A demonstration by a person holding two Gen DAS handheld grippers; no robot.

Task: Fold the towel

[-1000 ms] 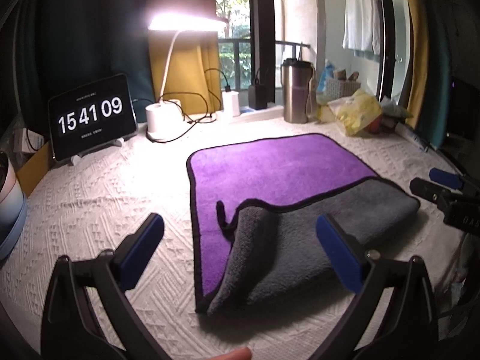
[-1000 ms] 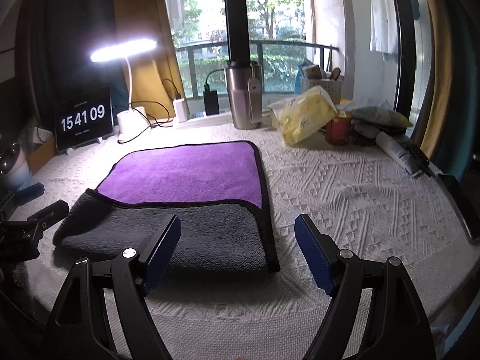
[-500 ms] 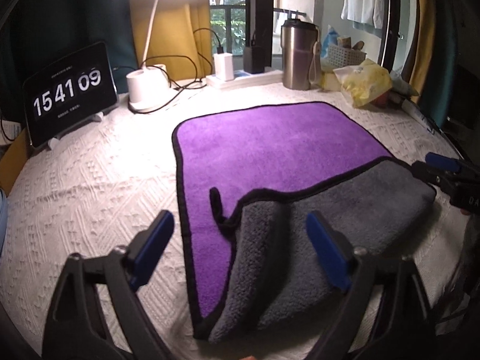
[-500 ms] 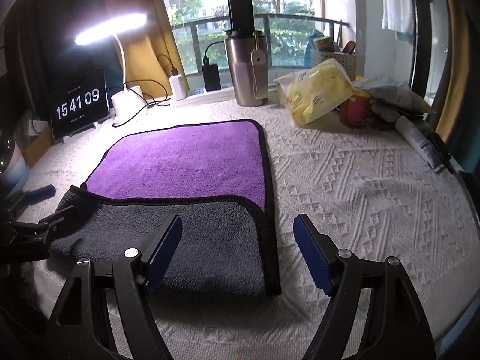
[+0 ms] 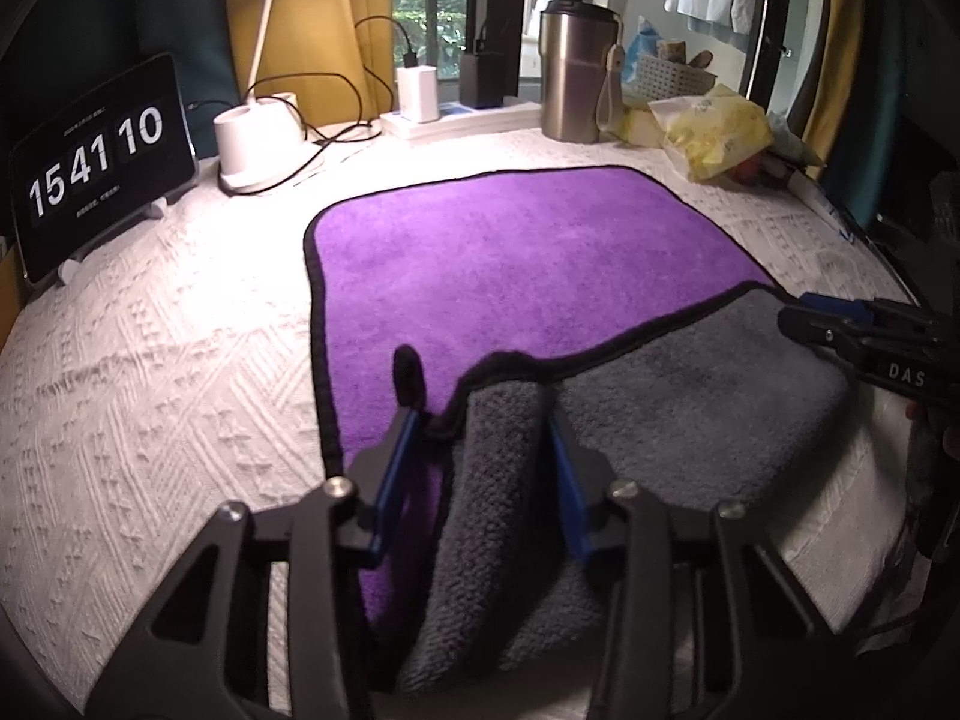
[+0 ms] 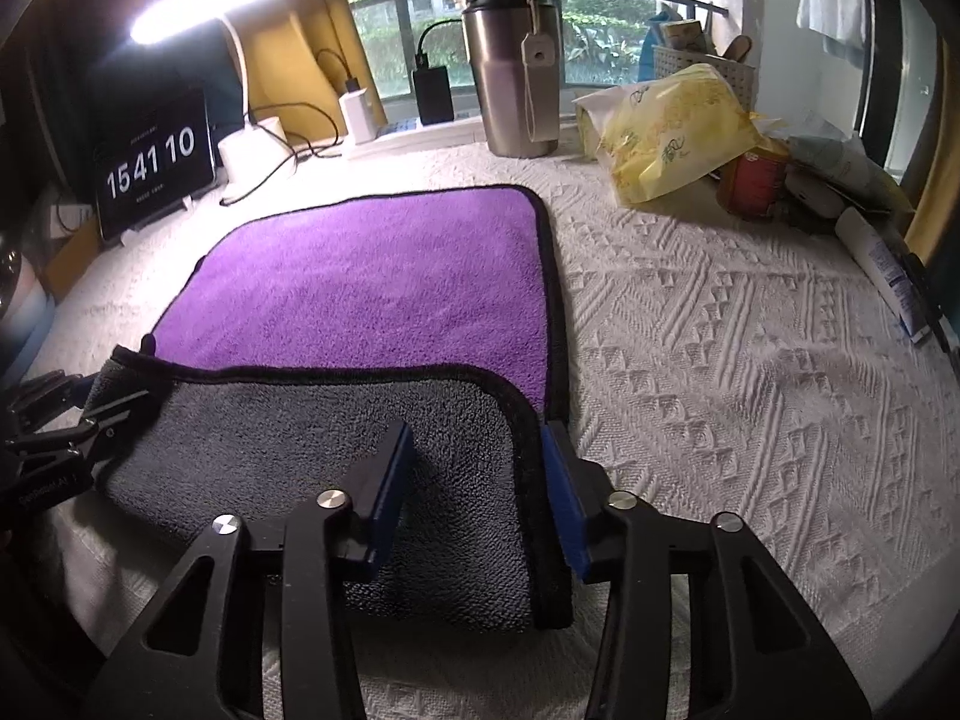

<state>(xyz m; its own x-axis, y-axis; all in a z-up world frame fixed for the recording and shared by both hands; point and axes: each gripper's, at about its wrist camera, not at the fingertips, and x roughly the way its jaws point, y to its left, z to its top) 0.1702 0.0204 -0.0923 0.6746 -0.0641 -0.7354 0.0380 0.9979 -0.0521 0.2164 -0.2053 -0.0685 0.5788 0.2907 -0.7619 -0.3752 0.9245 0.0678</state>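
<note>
A towel [image 5: 510, 264], purple on one side and grey on the other with black trim, lies on the white textured tablecloth [image 5: 150, 360]. Its near edge is folded up, grey side showing. My left gripper [image 5: 480, 450] is shut on the bunched grey fold at the towel's near left corner. My right gripper [image 6: 474, 468] is shut on the folded near right corner of the towel [image 6: 372, 276]. Each gripper shows at the edge of the other's view: the right one in the left wrist view [image 5: 840, 330], the left one in the right wrist view [image 6: 72, 414].
At the back stand a tablet clock [image 5: 96, 162], a white lamp base [image 5: 258, 144] with cables, a charger [image 5: 414, 93] and a steel tumbler [image 5: 570, 72]. A yellow bag [image 6: 672, 126], a red can [image 6: 753, 180] and a tube [image 6: 882, 270] lie at the right.
Both grippers moved forward and down onto the towel's folded near edge and closed on it. The clock changed from 15 41 09 to 15 41 10.
</note>
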